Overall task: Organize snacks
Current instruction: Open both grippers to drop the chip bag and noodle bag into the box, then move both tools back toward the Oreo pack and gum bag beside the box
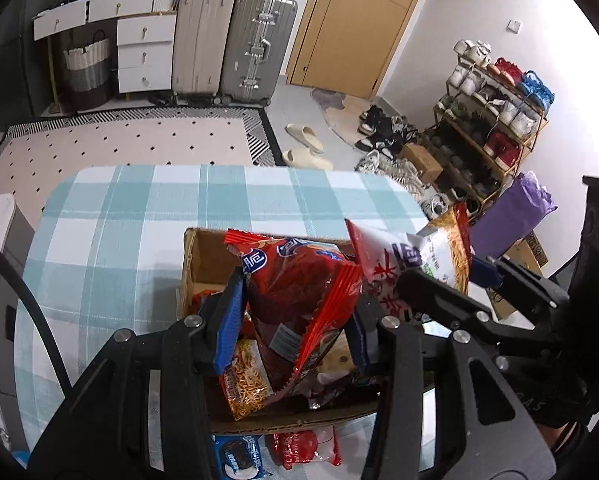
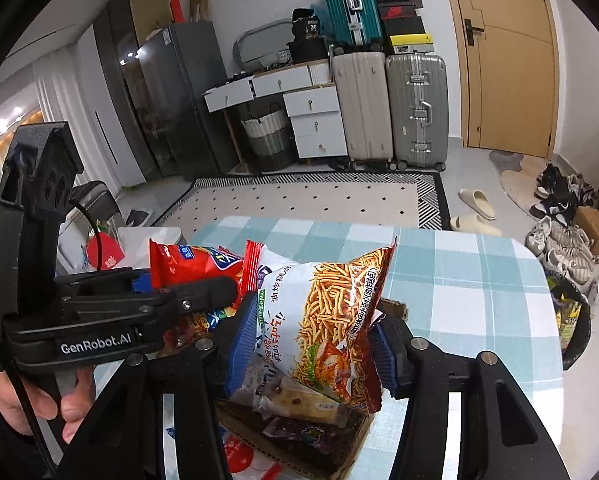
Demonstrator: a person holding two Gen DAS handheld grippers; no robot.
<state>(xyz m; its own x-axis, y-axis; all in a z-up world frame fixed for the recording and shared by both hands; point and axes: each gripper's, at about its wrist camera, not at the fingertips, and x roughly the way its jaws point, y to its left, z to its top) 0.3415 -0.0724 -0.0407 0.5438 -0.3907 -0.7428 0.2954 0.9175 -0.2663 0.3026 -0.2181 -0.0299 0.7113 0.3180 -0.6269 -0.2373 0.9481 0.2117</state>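
above the cardboard box (image 1: 203,256), left gripper (image 1: 295,320) clamped on red snack bag (image 1: 299,280), right gripper (image 2: 311,344) clamped on white noodle-snack bag (image 2: 319,312)

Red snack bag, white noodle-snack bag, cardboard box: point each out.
Red snack bag (image 1: 295,280), left wrist view, bag's middle.
White noodle-snack bag (image 2: 319,312), right wrist view, printed front.
Cardboard box (image 1: 203,256), left wrist view, inner wall.
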